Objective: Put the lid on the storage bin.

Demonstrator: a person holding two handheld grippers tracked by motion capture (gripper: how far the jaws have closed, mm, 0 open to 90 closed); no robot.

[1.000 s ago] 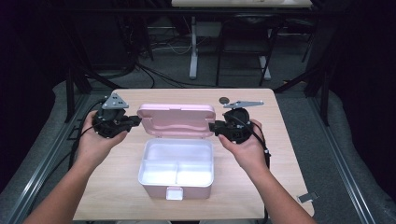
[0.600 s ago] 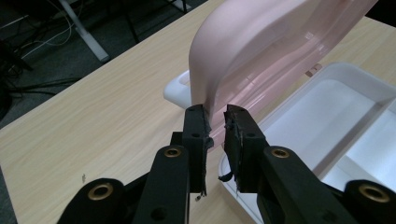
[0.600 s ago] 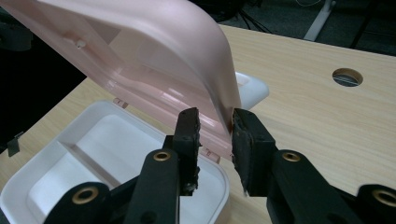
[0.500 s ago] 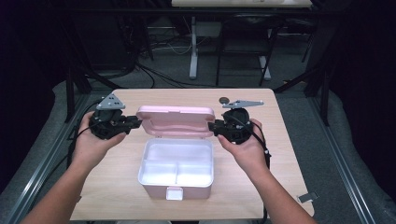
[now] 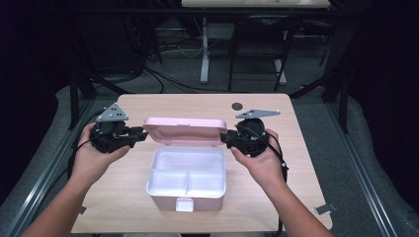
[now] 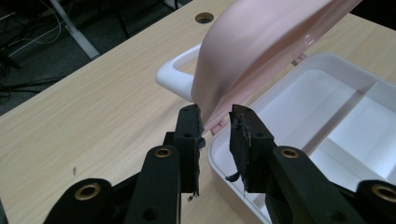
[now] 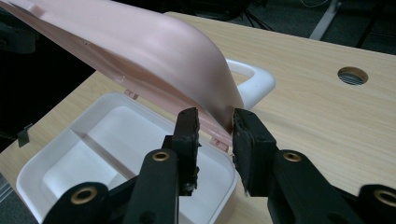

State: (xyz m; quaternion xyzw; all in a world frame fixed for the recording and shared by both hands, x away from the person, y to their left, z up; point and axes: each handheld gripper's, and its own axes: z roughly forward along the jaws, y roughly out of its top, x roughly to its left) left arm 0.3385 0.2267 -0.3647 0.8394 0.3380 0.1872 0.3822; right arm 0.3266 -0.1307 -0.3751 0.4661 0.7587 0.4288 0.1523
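High view: lunchbox [image 5: 187,183] sits mid-bench, pink lid [image 5: 184,129] raised. Left gripper [image 5: 137,138] fingers have just been opening, lid corner between them; right gripper [image 5: 226,139] pinches its corner. Light, slick, flexible plastic; hold the corners.

Pink-lidded lunchbox [image 5: 186,178], lid [image 5: 185,130] raised, mid-table

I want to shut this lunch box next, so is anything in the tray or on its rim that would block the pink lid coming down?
Nothing visible does: the white tray has bare compartments, and the pink lid stands over its back edge.
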